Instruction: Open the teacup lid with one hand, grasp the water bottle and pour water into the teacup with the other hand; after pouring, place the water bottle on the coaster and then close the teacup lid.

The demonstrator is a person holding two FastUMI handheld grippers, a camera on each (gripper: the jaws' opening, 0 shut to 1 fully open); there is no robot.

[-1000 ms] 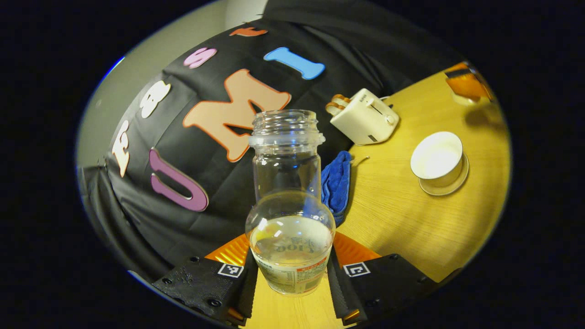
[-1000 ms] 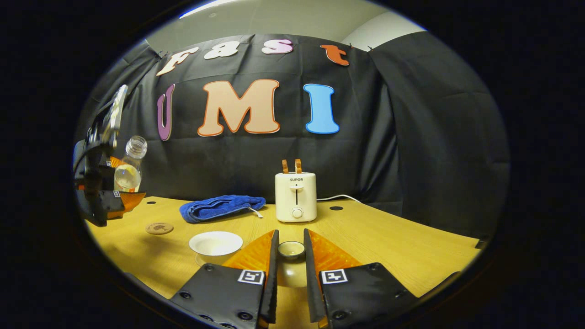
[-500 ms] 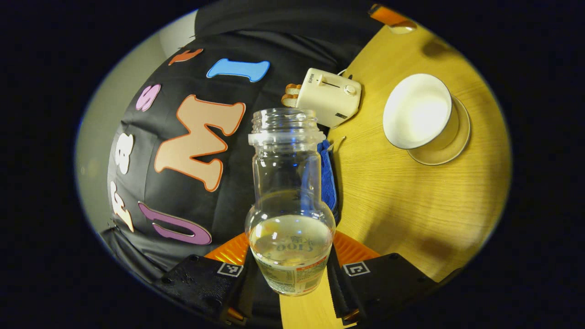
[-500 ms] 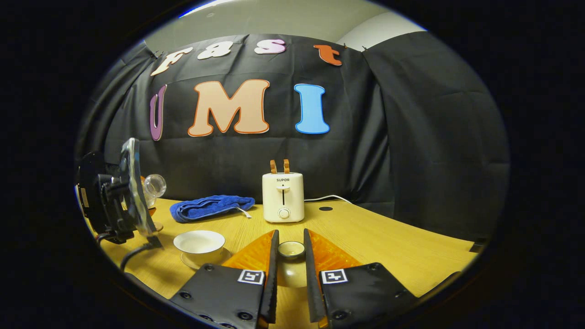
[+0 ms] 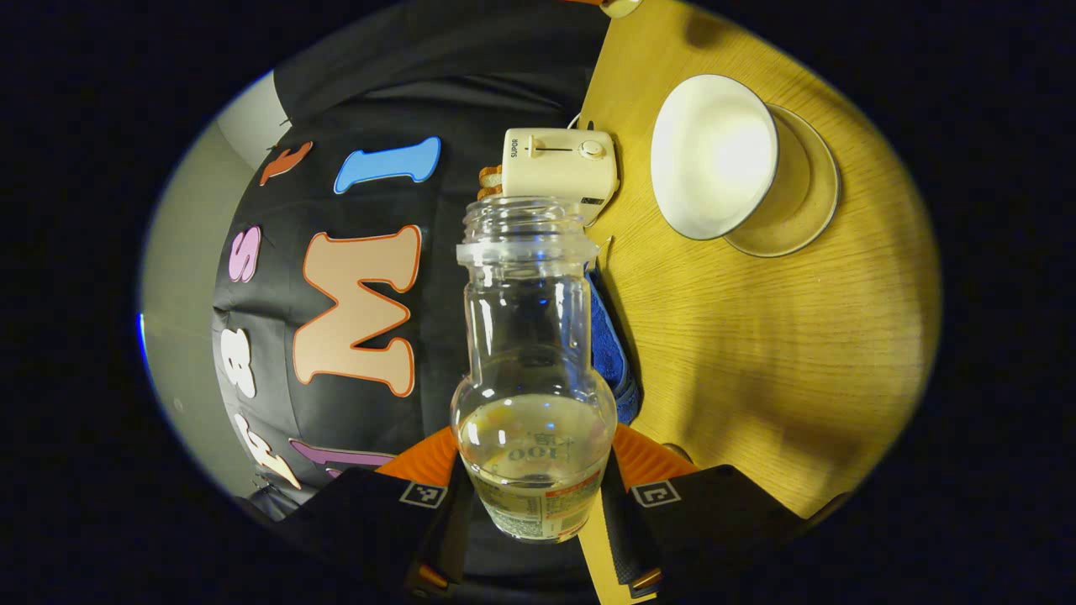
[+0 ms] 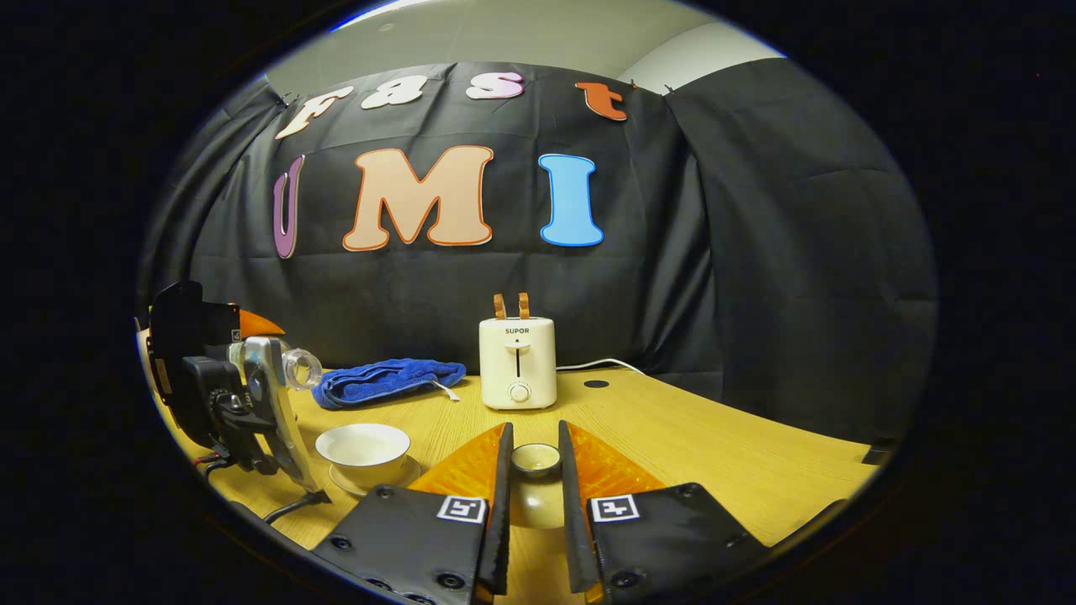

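My left gripper [image 5: 534, 497] is shut on a clear, uncapped water bottle [image 5: 530, 336] with some water in its lower part. In the right gripper view the left gripper [image 6: 225, 388] holds the bottle almost on its side, its mouth [image 6: 301, 368] above and just left of the teacup. The white teacup [image 5: 714, 155] stands lidless on its saucer [image 5: 807, 210]; in the right gripper view the teacup [image 6: 363, 444] is at lower left. My right gripper [image 6: 534, 481] is shut on the knob of the teacup lid [image 6: 535, 459], held over the table right of the cup.
A cream toaster [image 6: 517, 363] with two slices stands at the back of the wooden table [image 6: 714, 454], its cord running right. A folded blue towel [image 6: 387, 380] lies to its left, behind the cup. Open tabletop stretches to the right.
The left gripper has tipped the bottle from near upright to almost horizontal and brought it down close to the teacup. The right gripper has kept the lid nearly still.
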